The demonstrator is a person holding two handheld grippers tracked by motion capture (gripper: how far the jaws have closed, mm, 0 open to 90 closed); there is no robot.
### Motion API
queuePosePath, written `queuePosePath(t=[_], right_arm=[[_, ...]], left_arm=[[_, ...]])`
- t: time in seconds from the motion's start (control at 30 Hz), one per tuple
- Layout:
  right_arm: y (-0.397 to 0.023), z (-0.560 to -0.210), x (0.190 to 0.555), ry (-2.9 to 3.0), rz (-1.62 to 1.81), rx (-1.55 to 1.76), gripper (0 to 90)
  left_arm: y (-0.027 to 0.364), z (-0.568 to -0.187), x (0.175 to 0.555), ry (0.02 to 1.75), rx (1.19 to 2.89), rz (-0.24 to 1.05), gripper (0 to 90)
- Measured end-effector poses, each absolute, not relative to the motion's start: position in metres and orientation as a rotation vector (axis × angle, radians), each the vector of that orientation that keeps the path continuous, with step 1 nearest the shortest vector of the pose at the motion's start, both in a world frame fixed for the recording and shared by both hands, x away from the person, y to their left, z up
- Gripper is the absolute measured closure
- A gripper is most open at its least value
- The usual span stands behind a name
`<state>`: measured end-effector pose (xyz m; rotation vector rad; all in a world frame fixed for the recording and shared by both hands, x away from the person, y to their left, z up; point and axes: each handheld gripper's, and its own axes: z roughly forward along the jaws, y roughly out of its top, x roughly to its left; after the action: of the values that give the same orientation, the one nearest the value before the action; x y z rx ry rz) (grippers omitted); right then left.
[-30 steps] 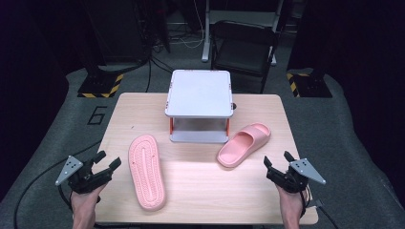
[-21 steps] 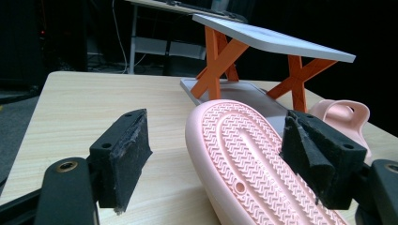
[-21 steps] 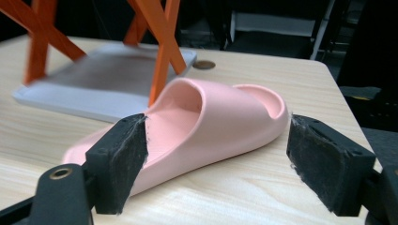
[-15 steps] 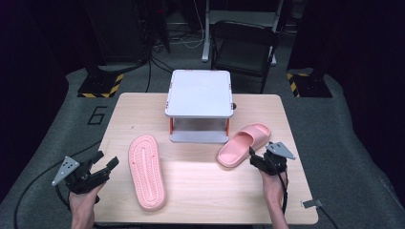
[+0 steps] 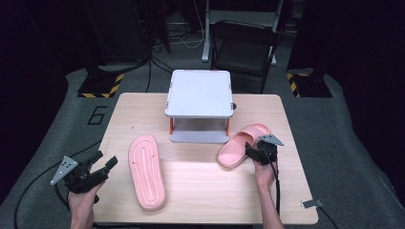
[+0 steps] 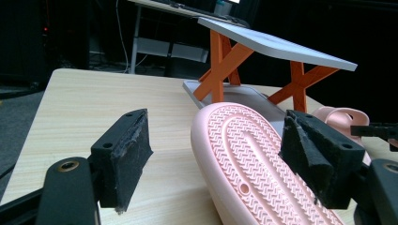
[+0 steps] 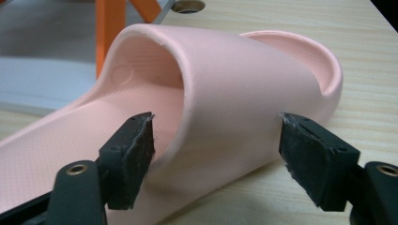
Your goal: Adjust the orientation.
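Observation:
Two pink slippers lie on the wooden table. One slipper lies sole up at the left, its ribbed sole close ahead of my left gripper, which hovers open over the table's left front edge with nothing between its pads. The other slipper sits upright at the right. My right gripper straddles its strap, one pad inside the opening and one outside. Its jaws have just been closing, and I see no pad pressing on the strap.
A grey two-tier stand with orange legs sits at the table's back middle, just behind the upright slipper. A black chair stands beyond the table. A small grey tag lies at the front right corner.
My right gripper has moved forward and left from the table's right front edge onto the upright slipper's strap. The left gripper and both slippers have stayed put.

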<state>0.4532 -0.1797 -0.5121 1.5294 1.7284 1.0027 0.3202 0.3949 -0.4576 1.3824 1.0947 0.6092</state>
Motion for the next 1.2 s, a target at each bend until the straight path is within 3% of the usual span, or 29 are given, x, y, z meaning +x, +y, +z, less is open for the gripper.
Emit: queuePosePath(t=[0.1, 0.13, 0.33, 0.47, 0.6, 1.2], right_arm=[[-0.182, -0.512, 0.454, 1.707, 1.023, 1.548, 34.1], [-0.186, -0.511, 0.453, 1.7, 1.023, 1.549, 44.0], [-0.194, -0.508, 0.452, 1.684, 1.018, 1.528, 65.2], [-0.199, -0.507, 0.451, 1.698, 1.055, 1.551, 70.4], [-0.206, -0.504, 0.448, 1.694, 1.054, 1.569, 82.8], [-0.218, -0.499, 0.39, 2.037, 1.175, 1.267, 83.4]], left_arm=[[0.395, -0.458, 0.321, 1.096, 1.374, 0.615, 24.1], [0.395, -0.458, 0.321, 1.098, 1.373, 0.614, 24.2], [0.394, -0.459, 0.321, 1.1, 1.375, 0.609, 24.2], [0.394, -0.459, 0.322, 1.102, 1.376, 0.61, 24.3], [0.395, -0.459, 0.321, 1.103, 1.376, 0.605, 24.4], [0.392, -0.461, 0.323, 1.108, 1.363, 0.59, 24.7]])
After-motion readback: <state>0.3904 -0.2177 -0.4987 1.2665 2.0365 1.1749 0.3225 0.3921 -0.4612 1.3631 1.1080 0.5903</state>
